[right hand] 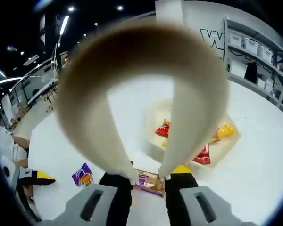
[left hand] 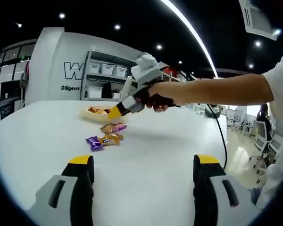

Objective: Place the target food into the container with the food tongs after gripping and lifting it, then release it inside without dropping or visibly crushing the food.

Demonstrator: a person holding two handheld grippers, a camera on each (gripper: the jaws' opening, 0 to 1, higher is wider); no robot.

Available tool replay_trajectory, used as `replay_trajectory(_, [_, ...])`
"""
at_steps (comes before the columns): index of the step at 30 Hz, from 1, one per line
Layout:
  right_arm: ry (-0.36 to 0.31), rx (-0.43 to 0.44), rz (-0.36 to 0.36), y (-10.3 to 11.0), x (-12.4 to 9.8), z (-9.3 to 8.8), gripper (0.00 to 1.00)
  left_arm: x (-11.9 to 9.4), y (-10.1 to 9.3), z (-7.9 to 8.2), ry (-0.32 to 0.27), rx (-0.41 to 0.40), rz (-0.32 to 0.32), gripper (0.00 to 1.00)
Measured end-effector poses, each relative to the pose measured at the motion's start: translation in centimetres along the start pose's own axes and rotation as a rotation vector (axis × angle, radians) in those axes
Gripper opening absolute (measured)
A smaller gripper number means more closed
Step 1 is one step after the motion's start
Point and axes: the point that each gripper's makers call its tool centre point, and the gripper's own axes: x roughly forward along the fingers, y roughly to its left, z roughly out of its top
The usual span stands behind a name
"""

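Cream food tongs (right hand: 85,99) arch up through the right gripper view, and my right gripper (right hand: 148,178) is shut on their two arms. A brown and purple snack packet (right hand: 149,182) lies between the tong tips; I cannot tell whether they touch it. Beyond it stands a pale shallow container (right hand: 153,120) holding red and orange packets. In the left gripper view a person's hand holds the right gripper (left hand: 117,111) over the container (left hand: 85,114), near several loose packets (left hand: 111,138) on the white table. My left gripper (left hand: 144,162) hovers open over the table, holding nothing.
A purple packet (right hand: 82,174) lies left of the tongs, with the left gripper's yellow tip (right hand: 42,176) beyond it. The white table (left hand: 155,155) runs wide; its edge drops off at the right near a cable (left hand: 221,136). Shelves (left hand: 106,75) stand behind.
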Motion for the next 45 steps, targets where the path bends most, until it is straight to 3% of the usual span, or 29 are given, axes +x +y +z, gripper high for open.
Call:
replay_trajectory(11, [0.007, 0.063, -0.028, -2.6, -4.2, -3.3, 0.20, 0.0, 0.0, 0.0, 0.001, -0.012, -0.009, 0.85])
replay_trajectory(15, [0.020, 0.084, -0.019, -2.3, -5.3, -4.3, 0.20, 0.0, -0.1, 0.0, 0.001, -0.016, -0.014, 0.85])
replay_trajectory(23, [0.056, 0.060, 0.009, -1.4, -6.5, -5.1, 0.20, -0.1, -0.2, -0.2, 0.010, -0.018, -0.012, 0.84])
replay_trajectory(26, [0.004, 0.084, -0.016, -2.4, -6.9, -4.4, 0.21, -0.1, -0.1, -0.2, 0.011, -0.026, -0.009, 0.84])
replay_trajectory(31, [0.026, 0.120, -0.019, -3.5, -6.7, -5.9, 0.21, -0.1, -0.2, -0.4, 0.024, -0.022, -0.015, 0.85])
replay_trajectory(32, [0.023, 0.124, -0.017, -3.5, -6.8, -6.2, 0.21, -0.1, -0.3, -0.5, 0.030, -0.022, -0.020, 0.85])
replay_trajectory(33, [-0.005, 0.180, 0.015, -3.0, -6.9, -5.9, 0.20, -0.1, -0.3, -0.5, 0.029, -0.023, -0.019, 0.85])
replay_trajectory(35, [0.010, 0.215, 0.041, -2.4, -7.2, -6.4, 0.20, -0.1, -0.3, -0.4, 0.024, -0.025, -0.021, 0.85])
replay_trajectory(42, [0.025, 0.201, 0.074, -0.9, -8.0, -7.1, 0.20, 0.0, -0.3, -0.3, 0.022, -0.025, -0.020, 0.85])
replay_trajectory(45, [-0.015, 0.119, 0.104, -0.4, -8.3, -5.9, 0.21, -0.1, -0.4, -0.2, 0.013, -0.023, -0.024, 0.85])
